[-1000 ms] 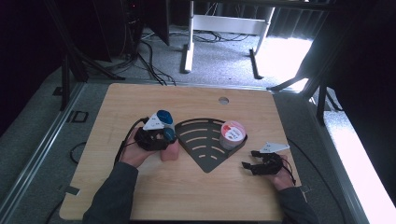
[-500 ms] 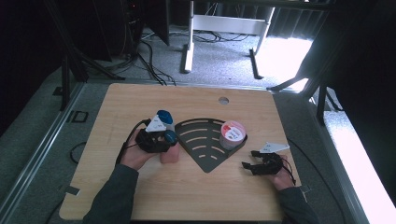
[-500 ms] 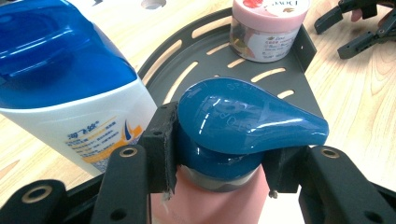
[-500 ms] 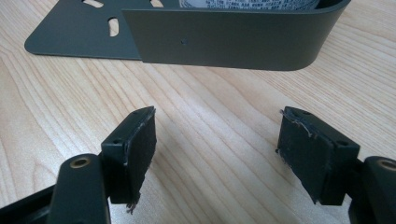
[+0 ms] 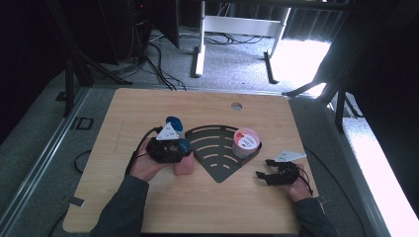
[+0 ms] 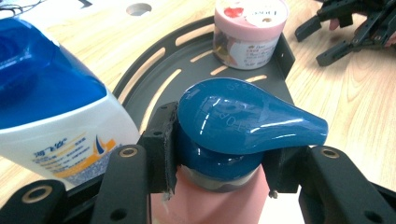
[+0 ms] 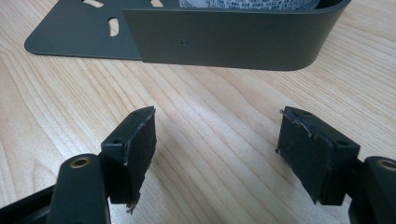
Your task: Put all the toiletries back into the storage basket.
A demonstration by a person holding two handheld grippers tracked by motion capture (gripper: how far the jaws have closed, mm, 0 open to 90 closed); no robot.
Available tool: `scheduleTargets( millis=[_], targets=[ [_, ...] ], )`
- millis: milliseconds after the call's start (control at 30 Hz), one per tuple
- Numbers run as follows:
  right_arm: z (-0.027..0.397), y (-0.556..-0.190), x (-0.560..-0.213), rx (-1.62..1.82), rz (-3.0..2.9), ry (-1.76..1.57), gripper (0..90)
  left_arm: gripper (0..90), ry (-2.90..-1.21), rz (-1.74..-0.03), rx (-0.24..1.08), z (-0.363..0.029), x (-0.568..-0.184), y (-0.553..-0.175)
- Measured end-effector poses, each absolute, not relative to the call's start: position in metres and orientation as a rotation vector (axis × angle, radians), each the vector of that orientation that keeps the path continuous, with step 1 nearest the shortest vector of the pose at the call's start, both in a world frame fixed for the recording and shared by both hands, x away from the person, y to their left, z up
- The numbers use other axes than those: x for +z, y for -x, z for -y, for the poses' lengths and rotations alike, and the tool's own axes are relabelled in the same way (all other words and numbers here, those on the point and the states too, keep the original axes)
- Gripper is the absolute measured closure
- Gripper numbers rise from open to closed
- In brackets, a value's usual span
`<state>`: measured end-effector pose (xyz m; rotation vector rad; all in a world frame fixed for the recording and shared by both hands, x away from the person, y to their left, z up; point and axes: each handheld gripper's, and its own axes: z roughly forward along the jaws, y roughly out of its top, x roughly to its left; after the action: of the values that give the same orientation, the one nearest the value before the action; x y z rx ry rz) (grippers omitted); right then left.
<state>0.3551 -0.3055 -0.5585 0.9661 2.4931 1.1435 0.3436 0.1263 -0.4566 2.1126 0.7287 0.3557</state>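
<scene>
we are holding the pink pump bottle [image 6: 210,198] by its neck with the left gripper [image 6: 217,163], both pads [image 6: 161,149] pressing in just under the teal pump head [image 6: 243,121], whose spout is pointing off toward the right of the left gripper view. in the high view the bottle [image 5: 182,167] is standing upright on the wooden tabletop [image 5: 123,113], just left of the dark fan-shaped metal rack [image 5: 217,150], roughly midway between the left edge and the centre, and the left gripper [image 5: 170,148] is sitting over it. a white and blue bottle [image 6: 51,102] is standing right beside it, close enough that we cannot tell whether they are touching. a pink-lidded jar [image 5: 245,142] is already resting in the rack's right end. we are keeping the right gripper [image 7: 217,149] low over bare wood near the right edge, its jaws standing about half apart with nothing between them, facing the rack's upturned wall [image 7: 224,39]. we are judging the bottle to be smooth, glossy plastic, fairly rigid but likely slippery, and top-light if it is partly full, so it may swing below a neck grip. the collar under the pump head is giving us a ledge that should stop it sliding out; squeezing the pump itself would be risking a squirt.
</scene>
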Motion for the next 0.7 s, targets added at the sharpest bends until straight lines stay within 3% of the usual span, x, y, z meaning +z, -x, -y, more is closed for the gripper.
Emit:
scheduleTargets(
  millis=[700],
  targets=[
    [0.306,-0.355,-0.559,1.144,-2.494,-0.965,27.4,52.7,-2.098,-0.666,0.317,-0.115,-0.442,-0.335]
  ],
)
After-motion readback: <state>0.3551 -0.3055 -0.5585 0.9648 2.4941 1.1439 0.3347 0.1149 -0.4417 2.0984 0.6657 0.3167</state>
